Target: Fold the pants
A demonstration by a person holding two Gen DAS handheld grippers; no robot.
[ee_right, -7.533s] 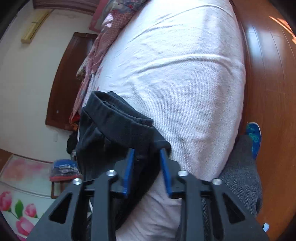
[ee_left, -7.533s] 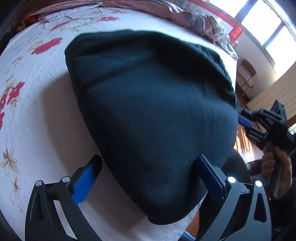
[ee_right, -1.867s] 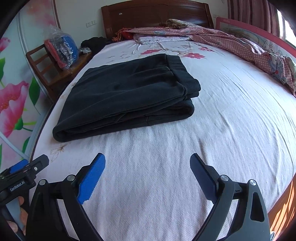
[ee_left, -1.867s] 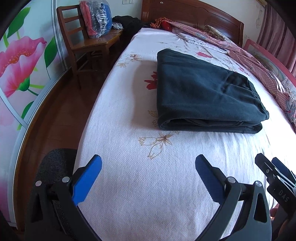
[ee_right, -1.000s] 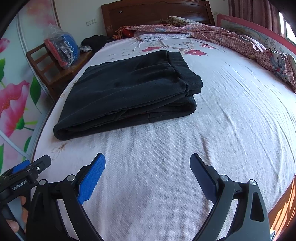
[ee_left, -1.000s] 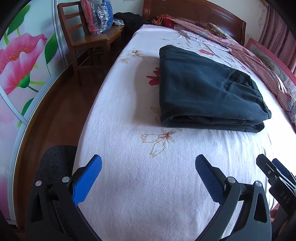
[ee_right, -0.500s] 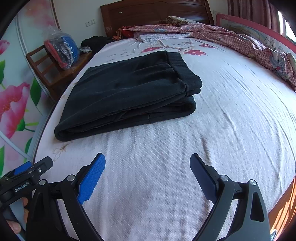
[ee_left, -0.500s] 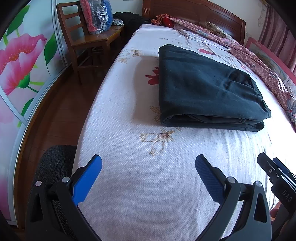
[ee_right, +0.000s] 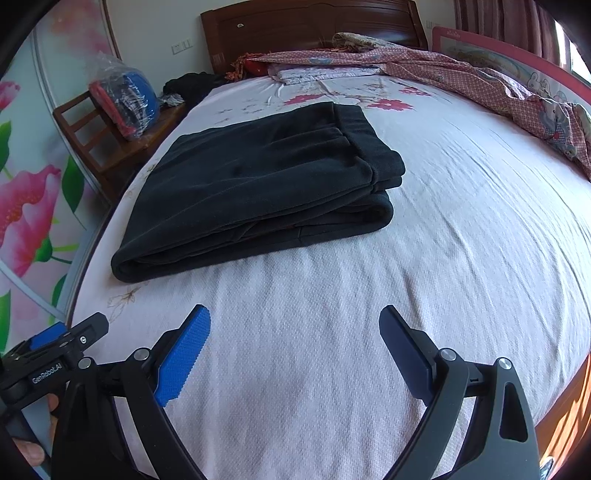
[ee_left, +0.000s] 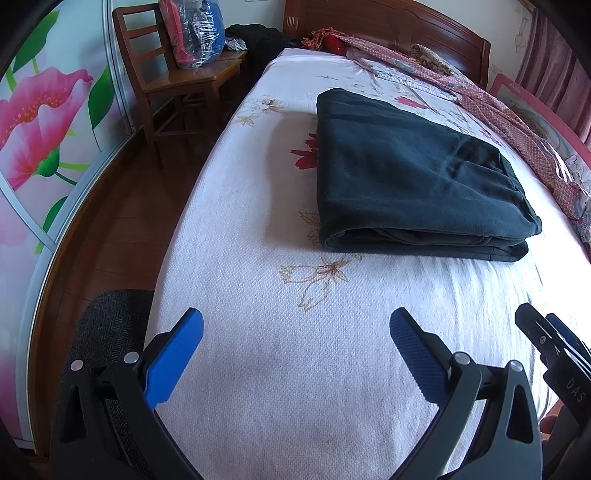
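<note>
The dark pants (ee_left: 406, 181) lie folded in a flat rectangular stack on the white flowered bed sheet (ee_left: 295, 369); they also show in the right wrist view (ee_right: 258, 177), waistband end to the right. My left gripper (ee_left: 295, 332) is open and empty, held above the sheet well short of the pants. My right gripper (ee_right: 293, 325) is open and empty, also short of the pants. Each gripper shows at the edge of the other's view: the right one (ee_left: 554, 350) and the left one (ee_right: 55, 350).
A wooden chair (ee_left: 173, 70) with a bagged bundle stands left of the bed by a flowered wall panel (ee_left: 33, 122). A pink checked blanket (ee_right: 480, 81) lies along the bed's far right. The wooden headboard (ee_right: 314, 26) is at the back. Wooden floor lies left of the bed.
Both grippers let go of the pants and drew back from the bed; the pants now lie folded. Over the last second the views barely shift.
</note>
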